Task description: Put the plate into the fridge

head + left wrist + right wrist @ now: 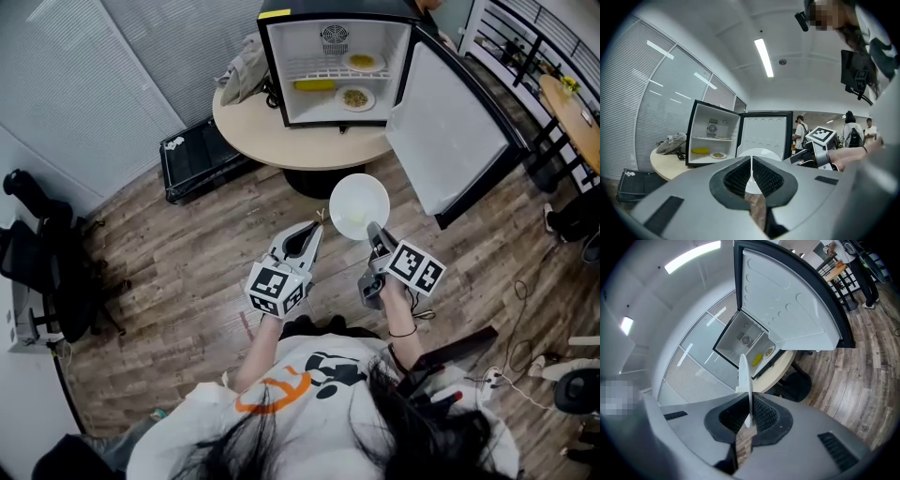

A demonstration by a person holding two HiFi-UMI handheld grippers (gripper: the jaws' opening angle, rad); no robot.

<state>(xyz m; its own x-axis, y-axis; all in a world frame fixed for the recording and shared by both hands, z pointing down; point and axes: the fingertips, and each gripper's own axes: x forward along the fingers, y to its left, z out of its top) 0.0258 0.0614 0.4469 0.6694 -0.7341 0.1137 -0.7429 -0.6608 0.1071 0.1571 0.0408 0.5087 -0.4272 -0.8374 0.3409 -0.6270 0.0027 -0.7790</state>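
A white plate (359, 206) is pinched by its near rim in my right gripper (374, 232), which is shut on it. In the right gripper view the plate (745, 376) stands edge-on between the pads of that gripper (749, 414). My left gripper (315, 231) hovers just left of the plate, shut with nothing in it. From the left gripper (751, 163) the plate (761, 153) shows beyond the jaws. The small fridge (337, 66) stands ahead on a round table, its door (450, 141) swung open to the right.
Inside the fridge are a yellow item (315, 85), a dish of food (355, 97) and another dish (364, 62) on the wire shelf. A grey bag (246, 66) lies on the round table (272, 136). A black case (197, 155), an office chair (47, 272) and floor cables (525, 309) surround me.
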